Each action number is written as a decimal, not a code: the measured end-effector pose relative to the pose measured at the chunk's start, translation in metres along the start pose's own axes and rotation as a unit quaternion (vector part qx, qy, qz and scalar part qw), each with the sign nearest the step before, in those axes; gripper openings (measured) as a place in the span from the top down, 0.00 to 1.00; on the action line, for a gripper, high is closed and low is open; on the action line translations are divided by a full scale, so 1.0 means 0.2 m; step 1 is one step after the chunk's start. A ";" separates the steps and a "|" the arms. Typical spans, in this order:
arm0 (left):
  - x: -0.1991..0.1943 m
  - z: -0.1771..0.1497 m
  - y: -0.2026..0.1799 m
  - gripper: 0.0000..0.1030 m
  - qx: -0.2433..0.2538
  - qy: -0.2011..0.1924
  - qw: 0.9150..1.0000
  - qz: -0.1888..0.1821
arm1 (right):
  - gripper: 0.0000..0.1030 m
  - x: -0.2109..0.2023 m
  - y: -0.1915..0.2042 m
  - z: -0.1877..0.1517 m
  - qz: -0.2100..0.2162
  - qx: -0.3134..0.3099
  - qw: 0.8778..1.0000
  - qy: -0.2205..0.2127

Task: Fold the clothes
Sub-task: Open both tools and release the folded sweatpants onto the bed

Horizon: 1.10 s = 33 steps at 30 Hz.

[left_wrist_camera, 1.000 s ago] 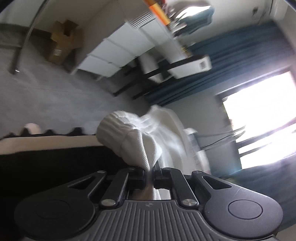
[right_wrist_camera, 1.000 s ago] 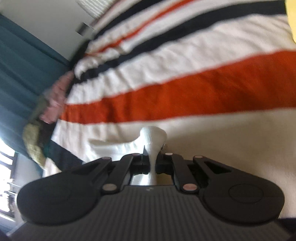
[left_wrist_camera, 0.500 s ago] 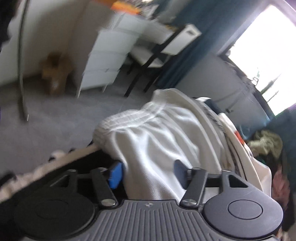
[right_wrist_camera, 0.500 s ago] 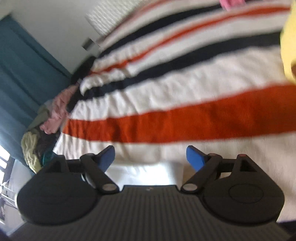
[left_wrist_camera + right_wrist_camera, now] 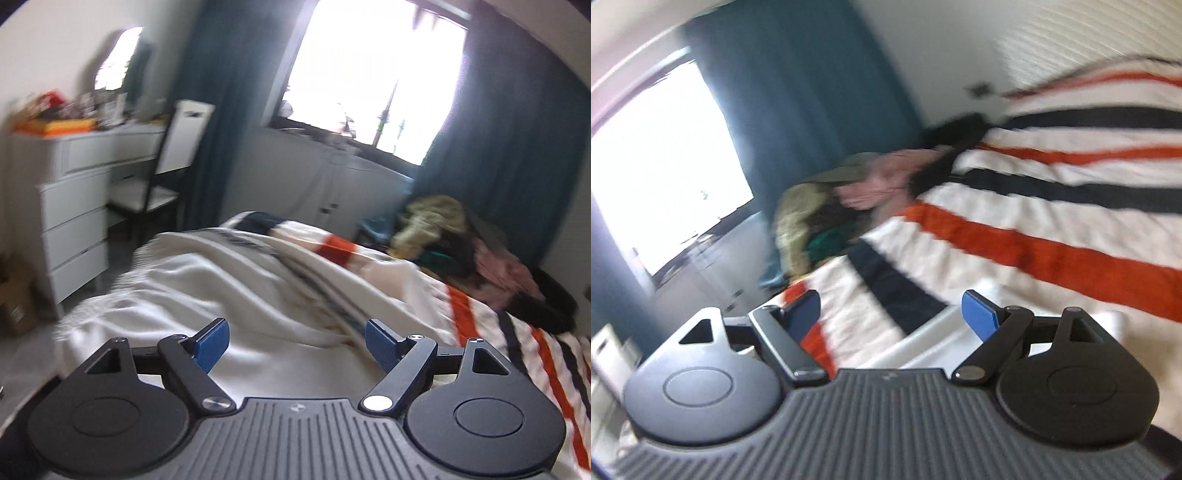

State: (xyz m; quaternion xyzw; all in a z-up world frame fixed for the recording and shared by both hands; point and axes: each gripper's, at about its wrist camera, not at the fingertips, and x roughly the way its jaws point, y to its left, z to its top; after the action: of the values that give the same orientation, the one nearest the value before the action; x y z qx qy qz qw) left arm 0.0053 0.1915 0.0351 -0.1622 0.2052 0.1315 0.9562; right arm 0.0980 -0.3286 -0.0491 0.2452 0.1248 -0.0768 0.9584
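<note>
A white ribbed garment [image 5: 192, 295] lies crumpled on the striped bed cover [image 5: 480, 314] in the left wrist view, just ahead of my left gripper [image 5: 297, 345]. That gripper is open and empty, its blue pads spread above the cloth. In the right wrist view my right gripper [image 5: 894, 312] is open and empty too. A strip of the white garment [image 5: 934, 338] shows just below and behind its pads, on the striped cover [image 5: 1052, 221].
A heap of mixed clothes [image 5: 454, 240] sits at the far end of the bed by the blue curtain [image 5: 509, 155]; it also shows in the right wrist view [image 5: 831, 206]. A white dresser [image 5: 74, 206] and a chair [image 5: 159, 177] stand left of the bed. A cardboard box [image 5: 14, 299] is on the floor.
Both grippers were shut on the white garment a second ago and have let it go. Both now stand open and have swung round toward the window and clothes heap.
</note>
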 end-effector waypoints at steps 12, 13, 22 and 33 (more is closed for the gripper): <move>0.20 -0.34 -0.46 0.17 0.108 0.006 0.991 -0.074 | 0.17 -0.02 0.33 -0.25 0.096 -0.113 0.989 0.029; 0.21 -0.37 -0.47 0.17 0.113 0.009 0.991 -0.073 | 0.17 -0.01 0.36 -0.27 0.097 -0.122 0.987 0.030; 0.24 -0.47 -0.50 0.17 0.159 0.008 0.986 -0.053 | 0.17 0.00 0.51 -0.41 0.118 -0.154 0.980 0.042; 0.24 -0.47 -0.46 0.16 0.162 0.022 0.986 -0.043 | 0.17 -0.01 0.54 -0.45 0.118 -0.167 0.978 0.047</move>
State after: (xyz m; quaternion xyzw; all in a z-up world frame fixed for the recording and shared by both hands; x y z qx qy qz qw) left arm 0.0451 0.0820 -0.0432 -0.0169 0.2381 0.0521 0.9697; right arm 0.1000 -0.1912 -0.0769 0.0977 0.1512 0.0701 0.9812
